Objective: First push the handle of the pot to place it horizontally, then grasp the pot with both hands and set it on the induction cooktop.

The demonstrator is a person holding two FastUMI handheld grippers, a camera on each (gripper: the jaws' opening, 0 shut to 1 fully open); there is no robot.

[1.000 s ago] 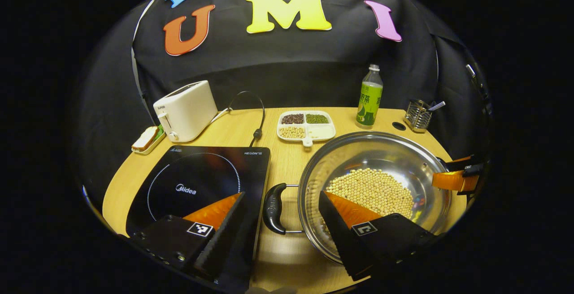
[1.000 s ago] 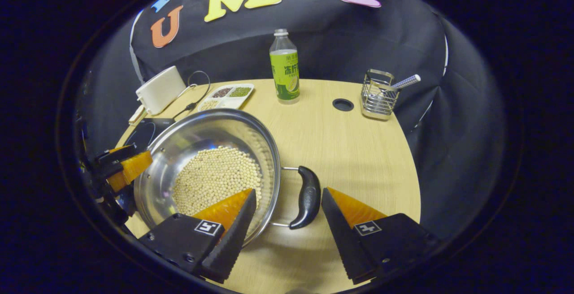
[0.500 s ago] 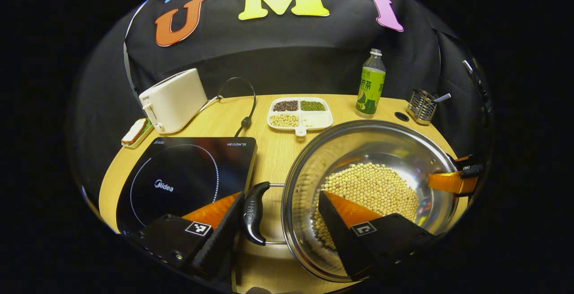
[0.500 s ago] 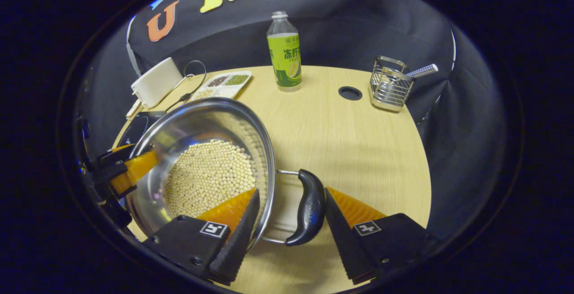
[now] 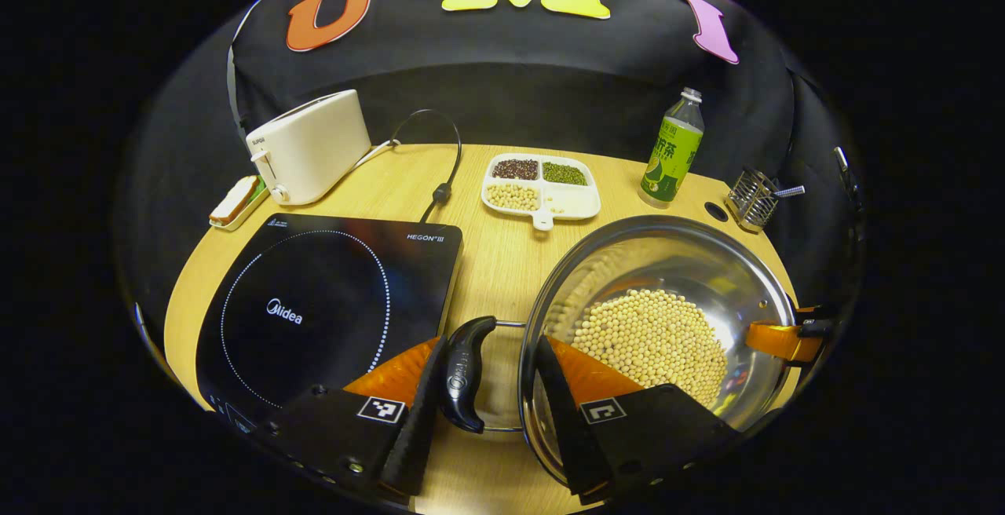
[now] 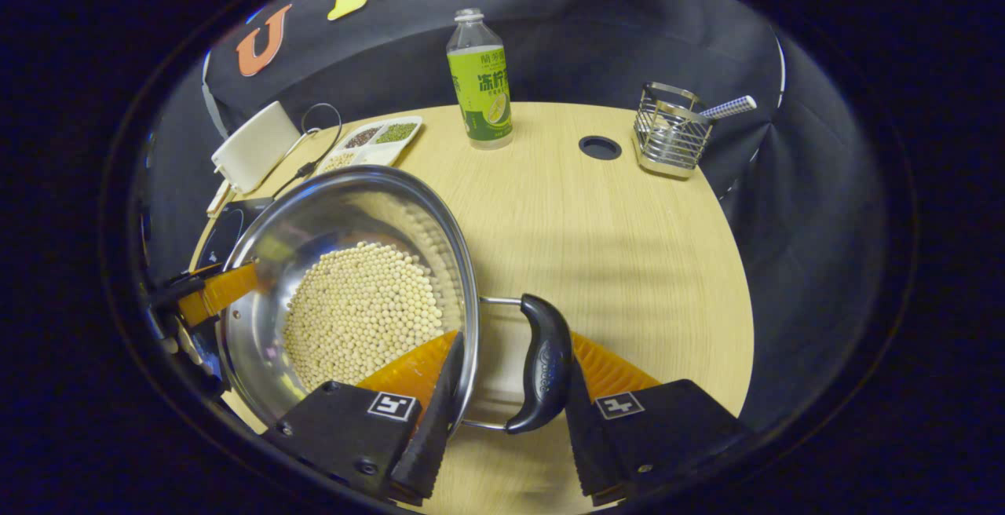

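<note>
While the pot (image 5: 655, 326) sits on the worktop (image 5: 487, 264) just to the right of the cooktop (image 5: 330, 303), both grippers are clamped around its two handles. In the left gripper view, the left gripper (image 5: 487, 413) has its fingers straddling the black left handle (image 5: 465, 372) – one finger outside touching it, the other over the pot's rim, so it looks closed on the handle and rim. Same story in the right gripper view: the right gripper (image 6: 506, 405) pinches the right handle (image 6: 542, 362) with one finger inside the rim. The pot is full of soybeans (image 6: 361, 311) and not on the cooktop yet.

Farther back there's a divided tray (image 5: 542, 195) of beans, a white toaster (image 5: 310, 146) with its cord, a green bottle (image 6: 480, 83) and a wire basket (image 6: 667, 136) – all near the far edge.
</note>
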